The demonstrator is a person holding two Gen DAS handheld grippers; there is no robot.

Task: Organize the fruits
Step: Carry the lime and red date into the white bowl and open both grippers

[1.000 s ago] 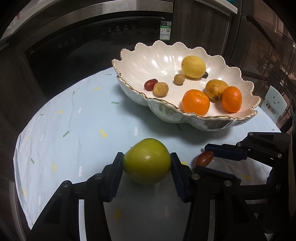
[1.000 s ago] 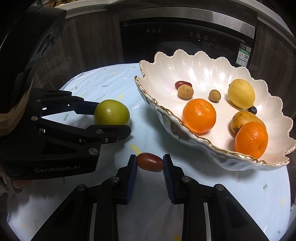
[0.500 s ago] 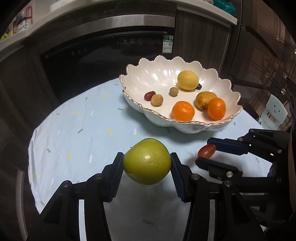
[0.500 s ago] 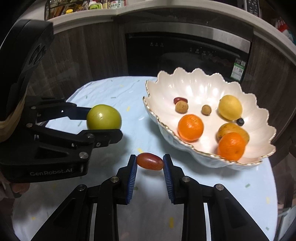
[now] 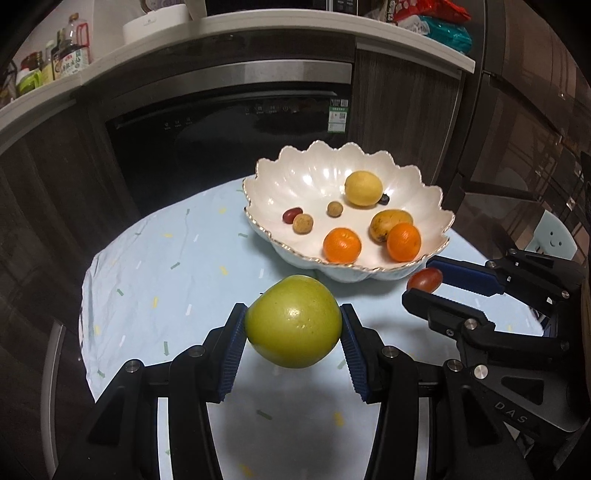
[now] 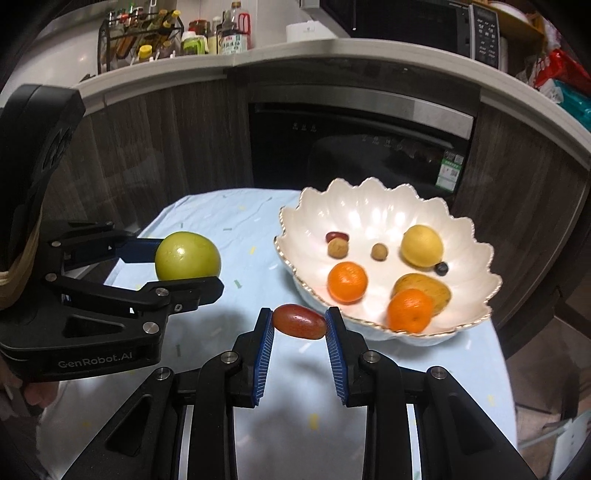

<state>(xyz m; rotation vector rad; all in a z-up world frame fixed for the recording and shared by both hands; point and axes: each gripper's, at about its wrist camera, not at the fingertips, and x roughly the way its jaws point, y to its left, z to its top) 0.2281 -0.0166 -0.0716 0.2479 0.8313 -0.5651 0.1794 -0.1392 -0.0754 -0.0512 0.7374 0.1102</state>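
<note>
Above the pale blue tablecloth (image 5: 155, 280), the left gripper (image 5: 293, 332) clamps a green apple (image 5: 293, 321) between its pads. At its 2 o'clock, the right gripper (image 6: 299, 326) pinches a red grape tomato (image 6: 300, 320). The scalloped white bowl (image 5: 306, 173) of fruit sits at 12 o'clock.

Round table under a pale blue tablecloth (image 5: 177, 266) with small confetti-like dashes, cloth creased at its far left. Behind it a dark built-in dishwasher (image 6: 354, 147), control icons along the top edge, green-and-white sticker (image 5: 338, 120) at its upper right corner. Wood-grain cabinet fronts on both sides. White countertop (image 6: 332, 55) curves above: bottles (image 6: 229, 35) and a jar rack on the left, microwave (image 6: 436, 22) and snack bags (image 5: 424, 18) to the right
</note>
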